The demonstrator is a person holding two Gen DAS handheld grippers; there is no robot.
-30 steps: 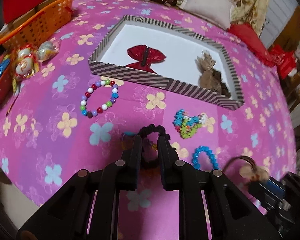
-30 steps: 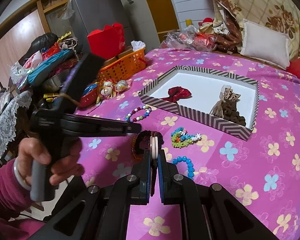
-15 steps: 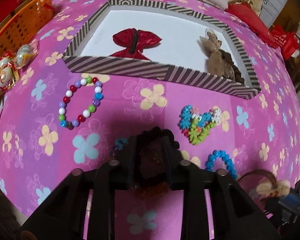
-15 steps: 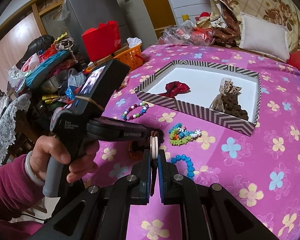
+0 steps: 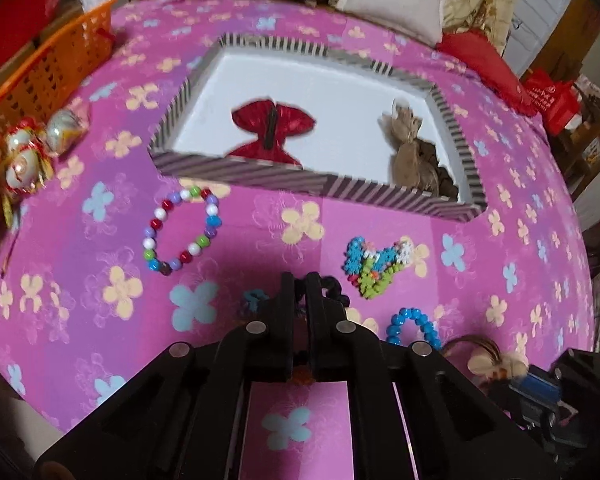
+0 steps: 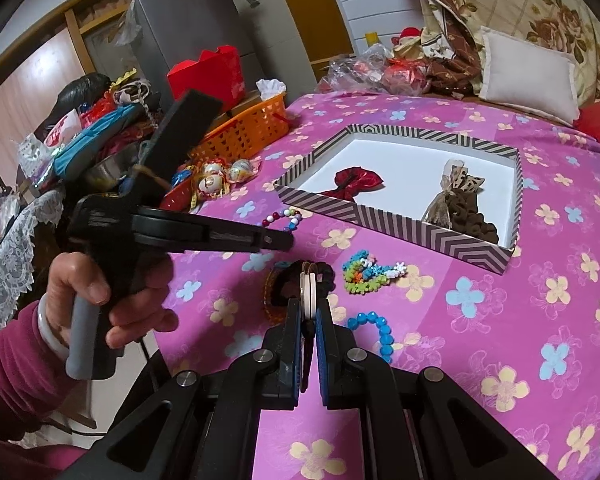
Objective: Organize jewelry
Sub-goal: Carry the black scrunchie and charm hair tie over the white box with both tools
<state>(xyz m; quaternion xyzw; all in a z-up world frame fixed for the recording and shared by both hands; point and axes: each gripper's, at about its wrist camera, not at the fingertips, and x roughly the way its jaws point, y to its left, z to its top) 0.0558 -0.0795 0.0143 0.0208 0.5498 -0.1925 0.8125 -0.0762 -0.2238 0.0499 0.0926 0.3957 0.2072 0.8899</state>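
Observation:
A striped tray [image 5: 260,180] [image 6: 400,226] on the pink flowered cloth holds a red bow [image 5: 274,128] [image 6: 356,180] and a brown bow clip [image 5: 412,152] [image 6: 456,204]. In front of it lie a multicoloured bead bracelet [image 5: 180,232], a bead heart [image 5: 376,258] [image 6: 374,272], a blue bead bracelet [image 5: 412,326] [image 6: 374,330] and a black scrunchie [image 5: 332,288] [image 6: 324,278]. My left gripper [image 5: 299,284] [image 6: 288,240] is nearly shut, just above the scrunchie; no grip shows. My right gripper [image 6: 308,312] is shut on a white-disc hair tie [image 6: 308,292] [image 5: 492,360].
An orange basket [image 5: 48,60] [image 6: 244,128] and wrapped eggs [image 5: 24,156] [image 6: 220,178] sit at the left of the table. A pillow [image 6: 528,76] and red bags lie beyond the tray. Clutter and a fridge [image 6: 188,36] stand off the table's left edge.
My left gripper dipped low over the black scrunchie with its jaws apart, then rose and pulled back with the jaws closed. The right gripper stayed in place, holding its hair tie.

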